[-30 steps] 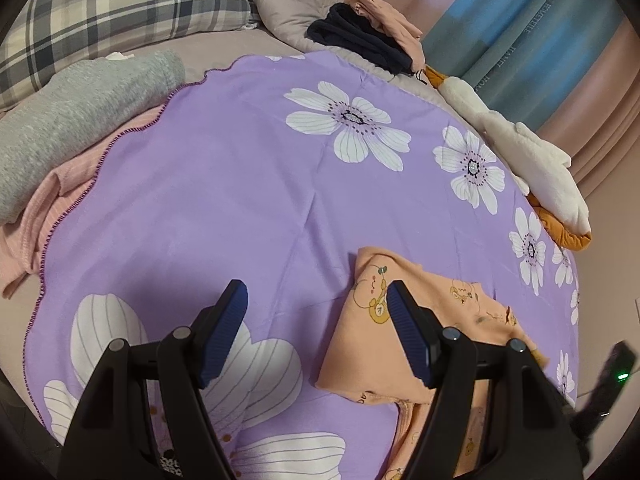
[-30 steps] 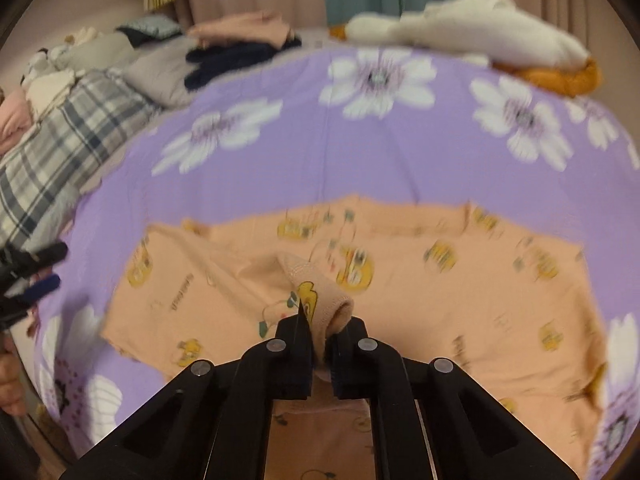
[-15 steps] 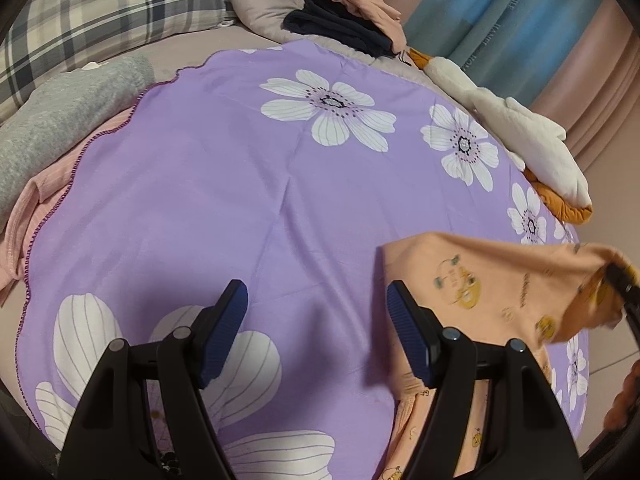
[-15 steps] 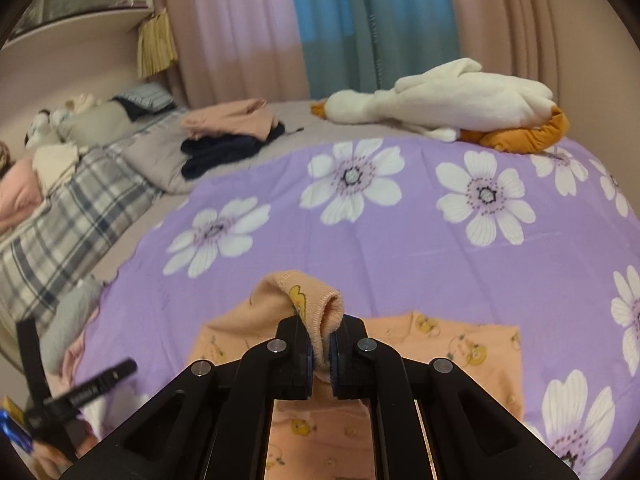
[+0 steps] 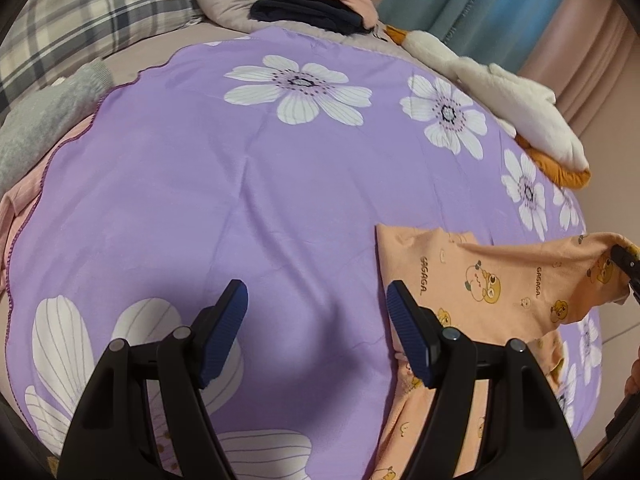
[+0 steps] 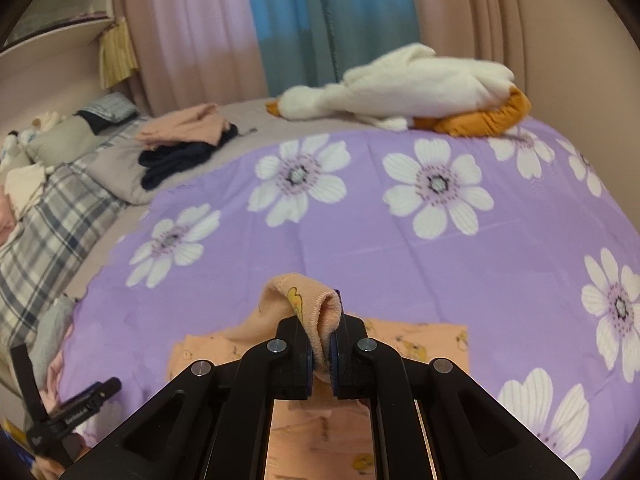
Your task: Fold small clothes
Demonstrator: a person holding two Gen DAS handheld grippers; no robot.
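We pinch a hemmed edge of the peach garment (image 6: 316, 312) tight in our right gripper (image 6: 320, 354), lifted off the purple bedspread (image 5: 240, 184), left gripper (image 5: 316, 312) open and empty beside it; we judge the fold wants edges aligned before lowering.

Flowered sheet (image 5: 248, 184) lay spread over bed. Printed garment (image 5: 492, 280) lay at sheet's right side, one edge lifted in right gripper (image 6: 320, 344). Left gripper (image 5: 316, 320) hung above sheet, just left of garment. Plush goose (image 6: 400, 88) lay behind sheet; folded clothes pile (image 6: 184, 140) behind-left; plaid pillow (image 5: 92, 12) farther left.
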